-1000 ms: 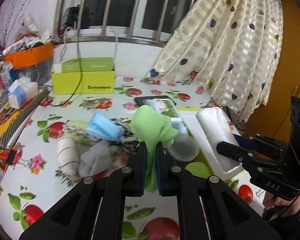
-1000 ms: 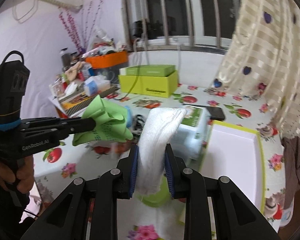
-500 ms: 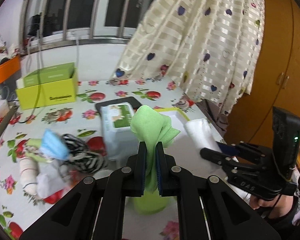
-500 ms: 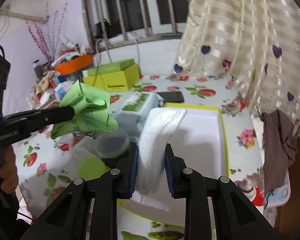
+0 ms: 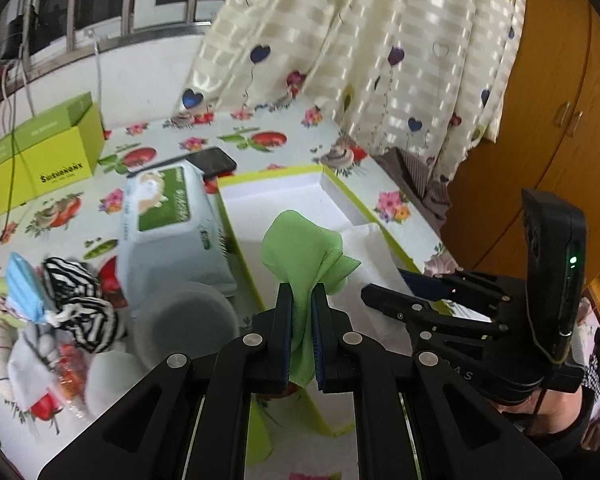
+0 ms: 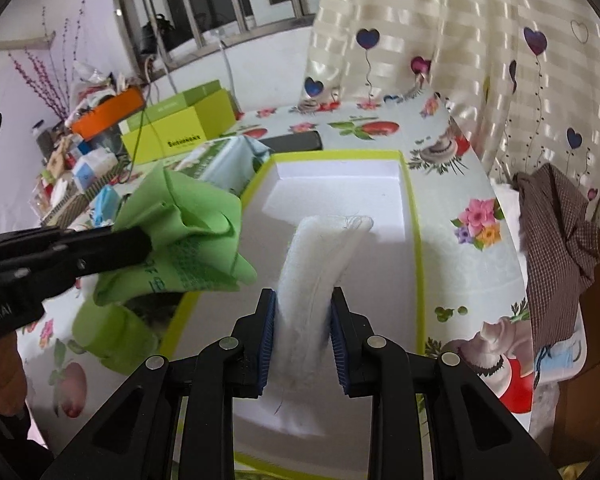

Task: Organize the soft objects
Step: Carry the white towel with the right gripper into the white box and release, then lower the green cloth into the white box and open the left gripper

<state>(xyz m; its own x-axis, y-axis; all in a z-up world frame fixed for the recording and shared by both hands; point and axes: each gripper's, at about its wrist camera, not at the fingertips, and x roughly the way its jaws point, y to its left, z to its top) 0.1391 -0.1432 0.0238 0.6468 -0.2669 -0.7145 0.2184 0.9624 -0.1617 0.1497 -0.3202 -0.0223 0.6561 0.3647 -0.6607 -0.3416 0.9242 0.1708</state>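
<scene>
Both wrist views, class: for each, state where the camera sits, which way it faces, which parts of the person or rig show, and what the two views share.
Left wrist: behind the left tongs, facing down at the white tray; shows both tongs, gripping a green cloth.
Right wrist: behind the right tongs, facing the tray; shows both tongs, a white towel, a hand.
Shared: tray, cloth, wipes pack, phone, green box, curtain.

The green cloth (image 5: 305, 245) looks thin, smooth and matt, while the white towel (image 6: 316, 264) is thick, fuzzy terry with loose threads. The box (image 6: 417, 240) is smooth matt card, white inside with lime edges. The worktop (image 5: 284, 136) wears a glossy flowered oilcloth. Each hand-held gripper, left (image 5: 300, 328) and right (image 6: 302, 336), is matt black plastic with ribbed blue pads and metal screws.
</scene>
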